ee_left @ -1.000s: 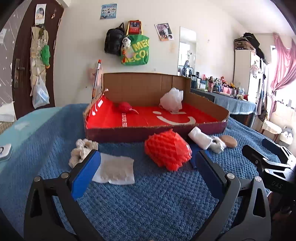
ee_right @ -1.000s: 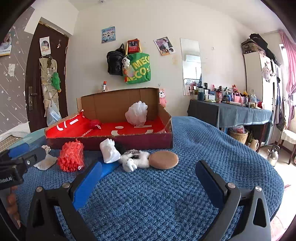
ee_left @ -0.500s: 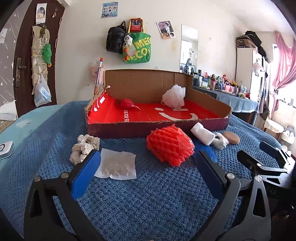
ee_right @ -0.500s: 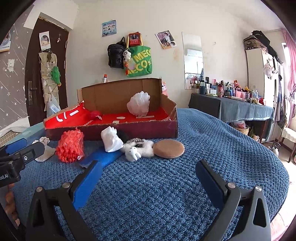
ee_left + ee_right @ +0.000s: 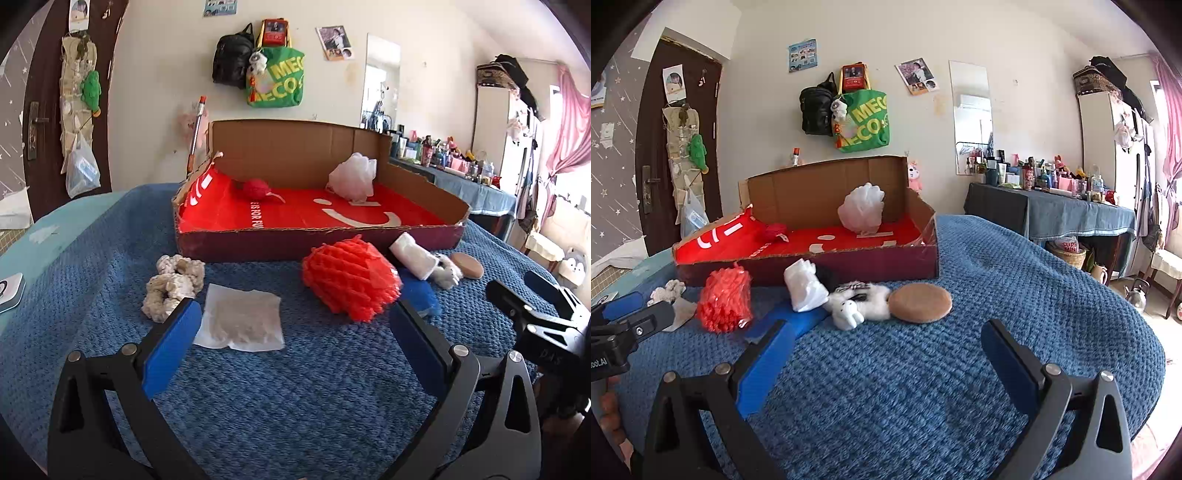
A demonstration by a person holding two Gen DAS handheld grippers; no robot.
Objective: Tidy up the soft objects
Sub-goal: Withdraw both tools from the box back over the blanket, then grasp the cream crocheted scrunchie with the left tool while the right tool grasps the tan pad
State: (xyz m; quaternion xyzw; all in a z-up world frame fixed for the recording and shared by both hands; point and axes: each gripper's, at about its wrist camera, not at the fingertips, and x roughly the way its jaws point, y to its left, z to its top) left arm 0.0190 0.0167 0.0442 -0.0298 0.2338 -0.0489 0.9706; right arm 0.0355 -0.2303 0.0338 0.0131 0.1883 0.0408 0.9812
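Note:
A shallow cardboard box [image 5: 314, 243] [image 5: 812, 264] with a red lining sits on the blue knitted blanket. Inside lie a red ball [image 5: 255, 189] and a white mesh puff [image 5: 352, 176] [image 5: 862, 207]. In front of the box lie a cream scrunchie [image 5: 171, 286], a flat white pad [image 5: 240, 321], an orange-red mesh puff [image 5: 351, 282] [image 5: 726, 299], a white roll [image 5: 412, 254] [image 5: 805, 284], a blue piece [image 5: 792, 321], a white plush toy [image 5: 862, 301] and a tan round sponge [image 5: 919, 302]. My left gripper [image 5: 293, 345] is open, short of the pad and orange puff. My right gripper [image 5: 882, 356] is open, short of the plush.
The blanket [image 5: 1015, 295] drops away at the right edge. A door [image 5: 677, 147] and hanging bags [image 5: 864, 122] are on the far wall. A cluttered side table [image 5: 1052, 210] stands at the right. A white device [image 5: 9, 290] lies at the blanket's left edge.
Both grippers have come down and forward a little toward the objects, which look slightly larger. Both stay open and nothing has been picked up.

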